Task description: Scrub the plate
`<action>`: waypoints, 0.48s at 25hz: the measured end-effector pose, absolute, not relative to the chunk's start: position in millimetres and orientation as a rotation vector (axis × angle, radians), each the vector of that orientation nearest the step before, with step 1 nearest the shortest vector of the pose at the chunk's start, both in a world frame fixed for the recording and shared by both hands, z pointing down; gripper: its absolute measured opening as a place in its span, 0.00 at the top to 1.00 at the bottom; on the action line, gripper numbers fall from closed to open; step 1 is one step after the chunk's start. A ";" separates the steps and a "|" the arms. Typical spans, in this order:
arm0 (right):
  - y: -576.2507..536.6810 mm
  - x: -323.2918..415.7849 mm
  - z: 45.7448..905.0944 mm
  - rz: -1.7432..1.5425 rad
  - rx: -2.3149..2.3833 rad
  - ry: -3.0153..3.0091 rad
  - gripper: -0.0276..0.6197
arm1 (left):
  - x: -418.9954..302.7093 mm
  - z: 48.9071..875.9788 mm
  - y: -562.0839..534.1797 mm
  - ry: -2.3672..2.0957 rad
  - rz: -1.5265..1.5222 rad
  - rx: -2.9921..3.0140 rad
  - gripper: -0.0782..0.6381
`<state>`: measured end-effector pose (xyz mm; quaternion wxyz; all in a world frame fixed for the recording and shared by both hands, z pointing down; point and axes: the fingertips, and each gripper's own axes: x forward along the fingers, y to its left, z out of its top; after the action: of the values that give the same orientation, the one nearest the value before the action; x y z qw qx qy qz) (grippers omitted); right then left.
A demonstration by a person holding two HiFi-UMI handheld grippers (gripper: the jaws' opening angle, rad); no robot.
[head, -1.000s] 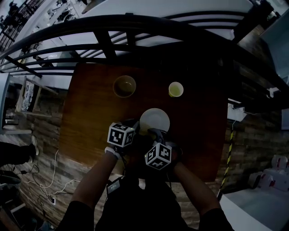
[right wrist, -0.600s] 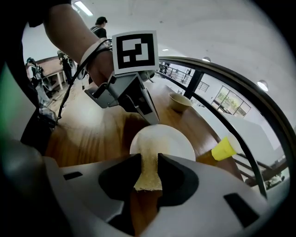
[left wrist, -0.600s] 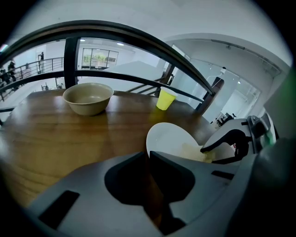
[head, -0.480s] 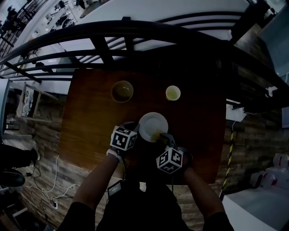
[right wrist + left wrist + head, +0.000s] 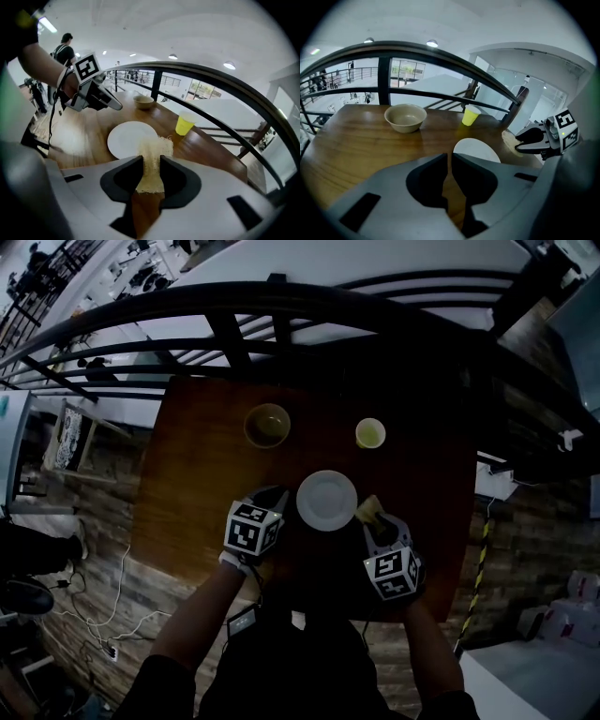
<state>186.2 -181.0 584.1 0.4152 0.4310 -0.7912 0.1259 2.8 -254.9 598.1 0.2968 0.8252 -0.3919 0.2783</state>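
The white plate (image 5: pixel 326 500) (image 5: pixel 476 149) (image 5: pixel 129 138) lies on the brown wooden table (image 5: pixel 197 474). My right gripper (image 5: pixel 373 519) (image 5: pixel 151 163) is shut on a tan scrub pad (image 5: pixel 367 509) (image 5: pixel 157 146), which hangs just off the plate's right rim. From the left gripper view that gripper (image 5: pixel 533 140) shows at the right with the pad (image 5: pixel 509 137) in it. My left gripper (image 5: pixel 276 500) (image 5: pixel 450 161) is shut, with nothing between its jaws. It sits close to the plate's left edge, and I cannot tell whether it touches the plate.
A beige bowl (image 5: pixel 267 425) (image 5: pixel 405 117) (image 5: pixel 144 101) and a yellow cup (image 5: pixel 370 433) (image 5: pixel 470 115) (image 5: pixel 184 125) stand behind the plate. A dark railing (image 5: pixel 281 329) runs along the table's far edge. A person (image 5: pixel 63 47) stands far off at the left.
My right gripper has carried the scrub pad rightward, from over the plate's near edge to just off its right rim. The left gripper has stayed at the plate's left side.
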 end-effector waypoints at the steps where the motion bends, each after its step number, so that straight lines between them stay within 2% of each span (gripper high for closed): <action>1: -180.4 187.8 576.5 0.344 1.117 -2.006 0.76 | -0.5 588.8 -252.3 -1.057 0.723 2.207 0.84; 12: -163.9 174.4 488.0 0.656 1.468 -2.200 0.76 | -49.7 484.4 -206.9 -1.266 0.561 2.411 0.84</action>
<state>174.4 -163.9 488.0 0.2068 0.5272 -0.7898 0.2355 -49.7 -206.9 484.4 0.1798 0.8529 -0.4481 0.1983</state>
